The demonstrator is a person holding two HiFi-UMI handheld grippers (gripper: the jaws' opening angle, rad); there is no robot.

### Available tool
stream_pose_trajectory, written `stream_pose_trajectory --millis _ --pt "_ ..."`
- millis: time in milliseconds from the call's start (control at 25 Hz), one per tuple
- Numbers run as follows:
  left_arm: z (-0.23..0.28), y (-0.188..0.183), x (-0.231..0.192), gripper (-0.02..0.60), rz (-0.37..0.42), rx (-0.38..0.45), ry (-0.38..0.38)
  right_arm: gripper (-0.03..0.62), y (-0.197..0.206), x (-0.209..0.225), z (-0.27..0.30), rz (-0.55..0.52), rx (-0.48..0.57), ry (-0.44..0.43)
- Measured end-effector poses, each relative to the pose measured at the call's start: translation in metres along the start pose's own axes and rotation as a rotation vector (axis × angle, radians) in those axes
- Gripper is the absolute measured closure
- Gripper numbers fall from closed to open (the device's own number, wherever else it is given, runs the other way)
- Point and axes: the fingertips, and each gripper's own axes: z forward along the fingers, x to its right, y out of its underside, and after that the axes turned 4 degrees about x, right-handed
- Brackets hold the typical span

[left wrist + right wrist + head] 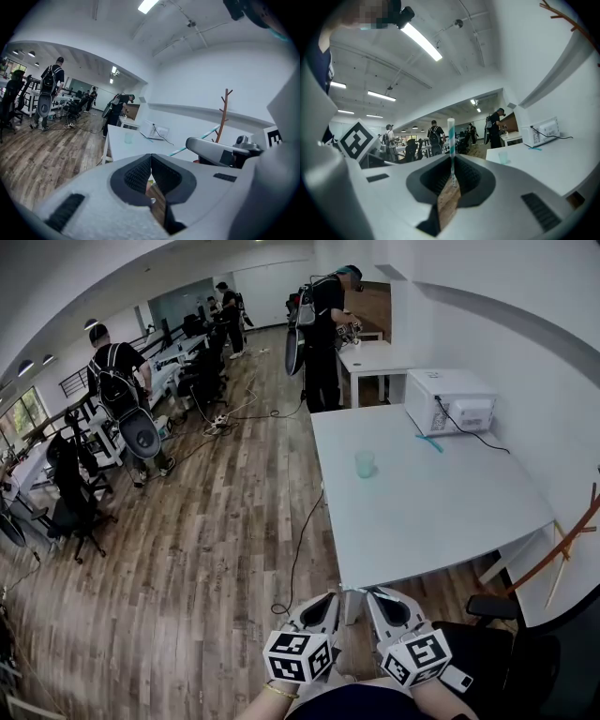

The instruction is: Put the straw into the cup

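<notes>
A translucent greenish cup [365, 463] stands on the white table [422, 512], well ahead of both grippers. My right gripper [451, 161] is shut on a teal-and-white striped straw [451, 136], which stands upright out of its jaws. From the left gripper view the same straw [199, 140] slants beside the right gripper [220, 152]. My left gripper [151, 159] has its pads meeting at the tip, with nothing between them. Both grippers [323, 601] [382, 598] are low in the head view, short of the table's near edge. The cup [503, 158] also shows far off.
A white microwave [450, 401] sits at the table's far right, with a second teal straw [430, 442] lying in front of it. A cable [300, 549] trails on the wooden floor left of the table. A black chair [506, 643] and a wooden rack [572, 531] are at right. People stand further back.
</notes>
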Motion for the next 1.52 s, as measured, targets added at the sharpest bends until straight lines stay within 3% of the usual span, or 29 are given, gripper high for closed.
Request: stream_pose_trajectory --millis 440,840,1520 --pt "0.002 0.009 0.007 0.561 -0.008 -0.021 0.002 0.553 0.009 0.009 -0.004 0.042 -0.013 0.022" --pt "0.034 0.005 -0.002 0.561 -0.006 -0.045 0.053 0.553 0.008 0.034 0.022 0.055 -0.010 0.067" --pt "0.079 -0.044 -0.109 0.561 -0.036 -0.068 0.071 0.553 0.011 0.036 0.137 0.050 -0.031 0.127"
